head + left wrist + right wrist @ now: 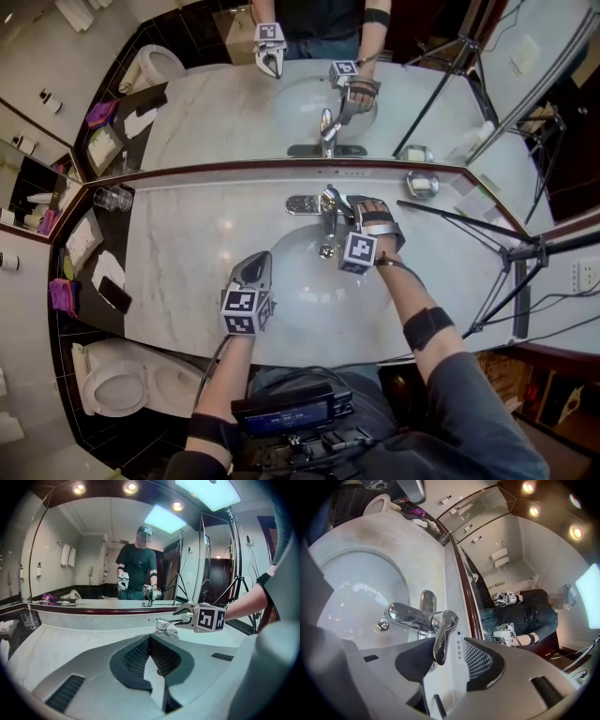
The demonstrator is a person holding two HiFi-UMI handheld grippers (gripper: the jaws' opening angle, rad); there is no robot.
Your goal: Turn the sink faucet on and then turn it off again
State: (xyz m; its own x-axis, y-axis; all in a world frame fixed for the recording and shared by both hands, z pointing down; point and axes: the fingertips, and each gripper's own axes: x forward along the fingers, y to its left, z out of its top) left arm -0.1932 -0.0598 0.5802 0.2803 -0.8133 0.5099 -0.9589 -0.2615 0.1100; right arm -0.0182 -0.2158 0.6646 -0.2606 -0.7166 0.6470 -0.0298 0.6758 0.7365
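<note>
The chrome faucet [327, 214] stands at the back of the white basin [300, 291]. In the right gripper view its spout [405, 616] reaches out over the bowl. Its lever handle [443, 637] lies in the gap between my right gripper's [447, 652] jaws. The handle sits close to the left pad [415, 660], and the right pad stands clear of it, so this gripper is open. No water runs. My left gripper [257, 263] hovers shut and empty over the basin's left rim, pointing toward the faucet [166, 626] and the right gripper [180, 615].
A large mirror runs behind the marble counter [187, 253]. Glass tumblers [112, 197] stand at the counter's far left, a soap dish [422, 183] at the back right. Tripod legs [469, 220] cross the right side. A toilet [112, 380] sits below left.
</note>
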